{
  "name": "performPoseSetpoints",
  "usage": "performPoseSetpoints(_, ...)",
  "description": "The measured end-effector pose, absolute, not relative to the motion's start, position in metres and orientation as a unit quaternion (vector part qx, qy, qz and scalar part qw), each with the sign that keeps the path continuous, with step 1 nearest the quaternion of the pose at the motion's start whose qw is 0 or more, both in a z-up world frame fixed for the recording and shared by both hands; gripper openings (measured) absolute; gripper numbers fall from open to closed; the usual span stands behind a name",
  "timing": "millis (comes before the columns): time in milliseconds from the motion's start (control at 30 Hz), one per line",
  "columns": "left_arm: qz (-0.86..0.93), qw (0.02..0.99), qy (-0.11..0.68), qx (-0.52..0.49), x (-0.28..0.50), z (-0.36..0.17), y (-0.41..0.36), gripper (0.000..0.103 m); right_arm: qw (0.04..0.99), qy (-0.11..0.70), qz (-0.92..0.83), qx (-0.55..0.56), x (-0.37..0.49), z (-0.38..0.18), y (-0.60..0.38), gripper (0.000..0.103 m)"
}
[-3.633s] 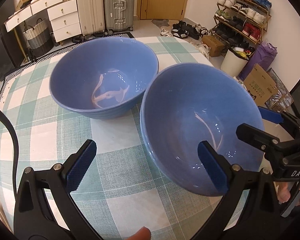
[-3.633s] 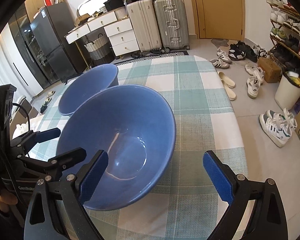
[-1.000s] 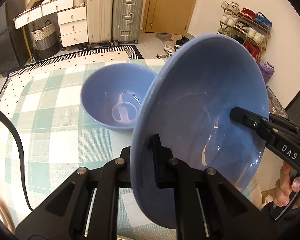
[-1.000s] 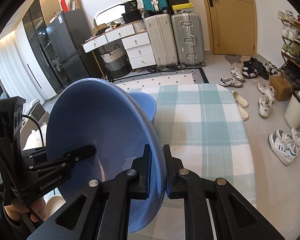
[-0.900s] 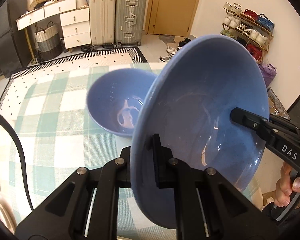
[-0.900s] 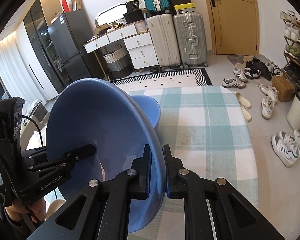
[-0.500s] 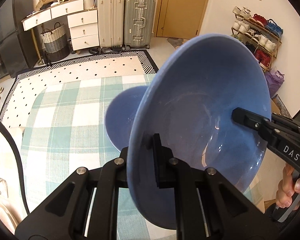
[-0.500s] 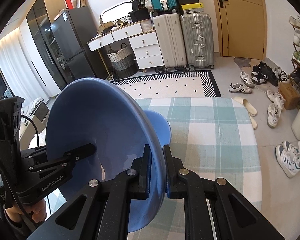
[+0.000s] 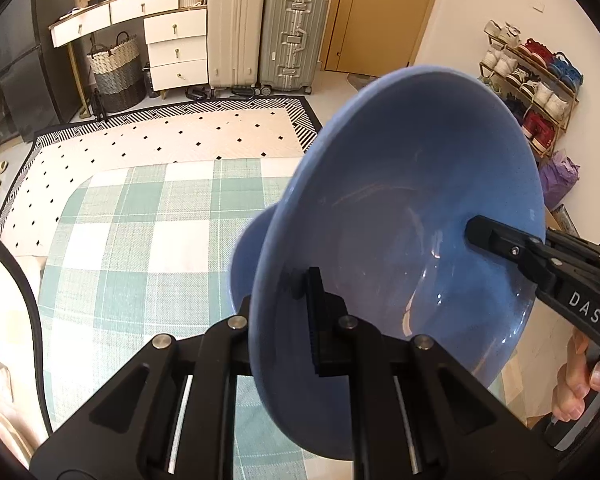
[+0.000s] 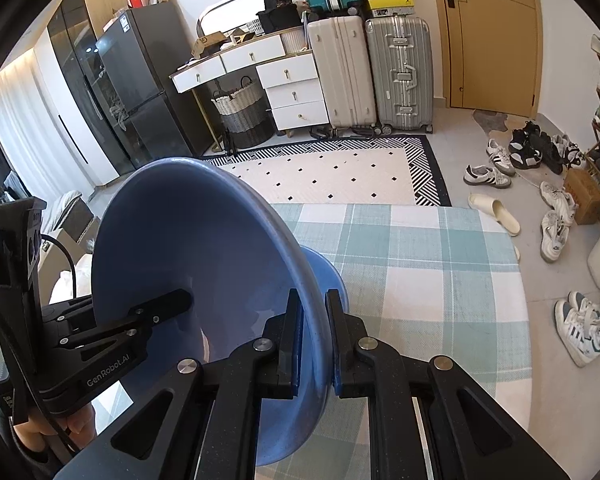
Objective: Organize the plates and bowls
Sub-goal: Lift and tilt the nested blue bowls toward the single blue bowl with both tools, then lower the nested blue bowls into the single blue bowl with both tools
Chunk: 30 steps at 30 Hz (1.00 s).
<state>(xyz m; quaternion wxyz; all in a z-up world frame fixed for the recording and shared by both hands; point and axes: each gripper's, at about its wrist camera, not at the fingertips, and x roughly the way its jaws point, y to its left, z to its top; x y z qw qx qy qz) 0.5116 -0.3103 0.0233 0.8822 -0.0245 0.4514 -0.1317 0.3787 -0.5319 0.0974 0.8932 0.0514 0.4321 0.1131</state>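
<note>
Blue bowl point(image 9: 400, 208): glazed, rigid, slippery, breakable, likely heavy; left gripper point(image 9: 284, 312) and right gripper point(image 10: 313, 344) both clamp opposite rim edges.

Left black two-finger gripper point(image 9: 284, 312): jaws closed tight on near rim of large blue ceramic bowl point(image 9: 400, 208), one finger inside wall, one outside. Seen from right wrist view point(image 10: 180, 300), it reaches in from left, fingertip on bowl's inner wall.

Right black two-finger gripper point(image 10: 314, 336): jaws clamped across opposite rim, blue pads point(image 10: 298, 344) pressed on both faces. Bare fingers of right hand point(image 9: 580, 384) wrap handle at lower right of left wrist view.
</note>
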Motion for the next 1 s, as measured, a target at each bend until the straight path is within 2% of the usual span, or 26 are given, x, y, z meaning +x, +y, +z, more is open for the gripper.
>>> performPoseSetpoints(567,-0.112,0.86,0.496,-0.034,0.515,-0.025,-0.315,0.01,0.866,0.489,0.105,0.033,0.422,0.038,-0.522,0.011)
performPoseSetpoints(1000,-0.1,0.862,0.497,-0.019,0.517,-0.037,-0.322,0.009,0.867,0.494,0.066,-0.003,0.429,0.025,-0.524,0.012)
